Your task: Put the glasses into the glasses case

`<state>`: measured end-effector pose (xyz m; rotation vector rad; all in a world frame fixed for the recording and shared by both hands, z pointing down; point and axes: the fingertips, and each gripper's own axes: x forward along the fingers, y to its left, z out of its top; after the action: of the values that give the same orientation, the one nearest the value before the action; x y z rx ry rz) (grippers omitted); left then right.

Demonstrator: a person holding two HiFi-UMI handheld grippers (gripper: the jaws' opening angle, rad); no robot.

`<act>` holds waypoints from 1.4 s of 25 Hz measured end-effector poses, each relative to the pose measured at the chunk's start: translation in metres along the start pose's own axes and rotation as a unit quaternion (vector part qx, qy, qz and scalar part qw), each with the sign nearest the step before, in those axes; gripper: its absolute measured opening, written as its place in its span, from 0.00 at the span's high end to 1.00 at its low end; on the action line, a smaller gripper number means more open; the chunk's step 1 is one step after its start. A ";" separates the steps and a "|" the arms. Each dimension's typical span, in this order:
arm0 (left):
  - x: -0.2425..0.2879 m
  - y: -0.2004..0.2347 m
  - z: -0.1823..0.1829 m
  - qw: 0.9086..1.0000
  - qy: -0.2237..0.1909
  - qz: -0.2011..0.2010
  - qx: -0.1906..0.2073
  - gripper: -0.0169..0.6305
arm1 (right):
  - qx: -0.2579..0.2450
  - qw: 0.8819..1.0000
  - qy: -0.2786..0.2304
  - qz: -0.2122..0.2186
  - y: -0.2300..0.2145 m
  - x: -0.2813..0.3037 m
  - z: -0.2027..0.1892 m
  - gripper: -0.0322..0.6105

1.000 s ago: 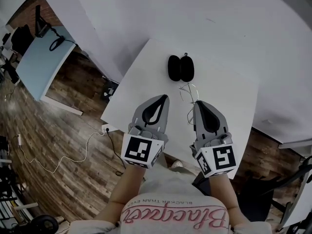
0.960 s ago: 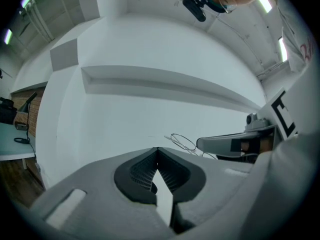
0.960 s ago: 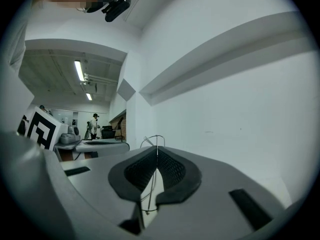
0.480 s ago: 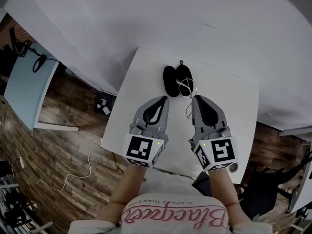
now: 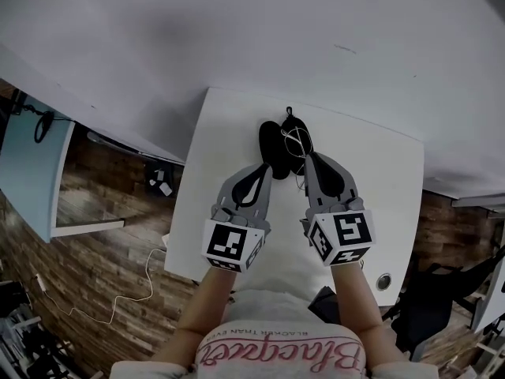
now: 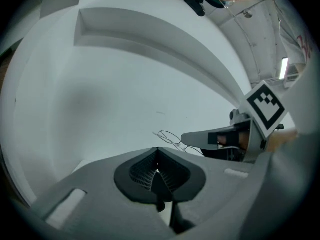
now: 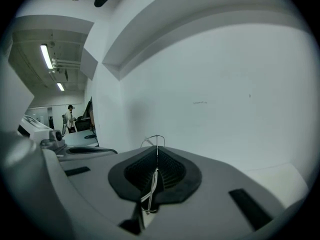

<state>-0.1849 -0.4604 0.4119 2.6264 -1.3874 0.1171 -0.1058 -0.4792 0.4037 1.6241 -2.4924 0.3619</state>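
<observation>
Glasses (image 5: 297,139) hang at the open glasses case (image 5: 273,150) on the white table (image 5: 225,133), pinched by the wire frame in the clenched right gripper (image 5: 309,158). The left gripper (image 5: 267,169) (clenched, empty) waits beside it. Delivery looks under way; next comes lowering the frame into one shell, then letting go.

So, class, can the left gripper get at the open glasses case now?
Probably yes: the glasses case lies just ahead of the left gripper on the table, nothing between them. The right gripper holds the glasses over its right half.
</observation>
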 end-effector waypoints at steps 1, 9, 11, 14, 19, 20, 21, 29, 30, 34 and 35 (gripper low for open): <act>0.005 0.001 -0.004 1.000 0.003 -0.004 -0.003 0.97 | 0.000 1.000 0.009 -0.003 -0.005 0.008 -0.006 0.93; 0.035 0.023 -0.038 0.999 0.031 -0.012 -0.024 0.97 | -0.022 0.996 0.085 -0.030 -0.038 0.064 -0.064 0.93; 0.038 0.029 -0.047 0.999 0.041 -0.008 -0.029 0.97 | -0.029 0.994 0.099 -0.033 -0.044 0.073 -0.076 0.93; 0.046 0.039 -0.056 0.998 0.045 -0.005 -0.037 0.97 | -0.044 0.991 0.120 -0.041 -0.052 0.087 -0.093 0.93; 0.055 0.047 -0.064 0.998 0.042 -0.002 -0.048 0.97 | -0.057 0.983 0.161 -0.069 -0.066 0.103 -0.118 0.93; 0.056 0.049 -0.066 0.998 0.044 0.000 -0.050 0.97 | -0.057 0.981 0.169 -0.076 -0.068 0.105 -0.122 0.93; 0.057 0.050 -0.068 0.998 0.045 0.000 -0.051 0.97 | -0.058 0.979 0.176 -0.083 -0.070 0.106 -0.125 0.93; 0.057 0.061 -0.073 0.997 0.044 0.007 -0.055 0.97 | -0.069 0.970 0.211 -0.096 -0.072 0.114 -0.145 0.93; 0.056 0.062 -0.073 0.997 0.045 0.009 -0.055 0.97 | -0.070 0.970 0.212 -0.098 -0.073 0.115 -0.146 0.93; 0.053 0.065 -0.072 0.997 0.045 0.012 -0.055 0.97 | -0.074 0.970 0.211 -0.091 -0.073 0.117 -0.148 0.93; 0.052 0.065 -0.072 0.997 0.045 0.013 -0.054 0.97 | -0.074 0.971 0.207 -0.089 -0.072 0.117 -0.147 0.93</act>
<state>-0.2086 -0.5258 0.4977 2.4845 -1.3579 0.1575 -0.0886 -0.5688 0.5830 1.5143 -2.0022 0.4285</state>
